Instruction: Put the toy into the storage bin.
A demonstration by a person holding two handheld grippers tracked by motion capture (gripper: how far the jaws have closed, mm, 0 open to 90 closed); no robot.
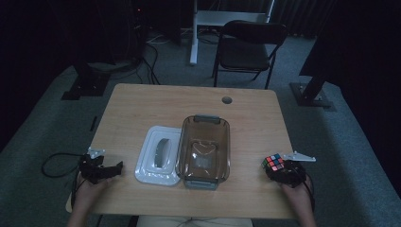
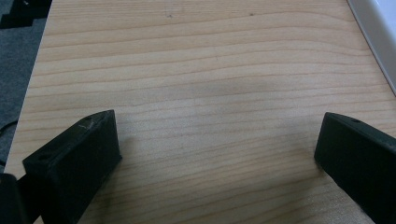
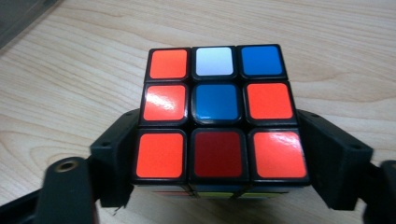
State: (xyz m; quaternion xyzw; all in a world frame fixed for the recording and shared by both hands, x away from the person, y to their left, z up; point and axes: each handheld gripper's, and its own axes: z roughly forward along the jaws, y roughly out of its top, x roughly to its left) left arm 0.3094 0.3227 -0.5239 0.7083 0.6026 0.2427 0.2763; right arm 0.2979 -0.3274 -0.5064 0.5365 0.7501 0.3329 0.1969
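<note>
Scrambled, black-edged puzzle cube [image 3: 218, 114], glossy stickers

I see a dim room with grey carpet [image 1: 331, 142] under the wooden desk [image 1: 142, 101]. Beyond it stands a black folding chair [image 1: 248, 47] beside a white post [image 1: 194, 33].

High view overlooks the table [image 1: 142, 101] — gripper views sit close above it.

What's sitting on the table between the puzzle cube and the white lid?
A clear plastic container, open and empty, lies between the puzzle cube and the white lid. The high view shows it, with bare wood between container and cube.
</note>
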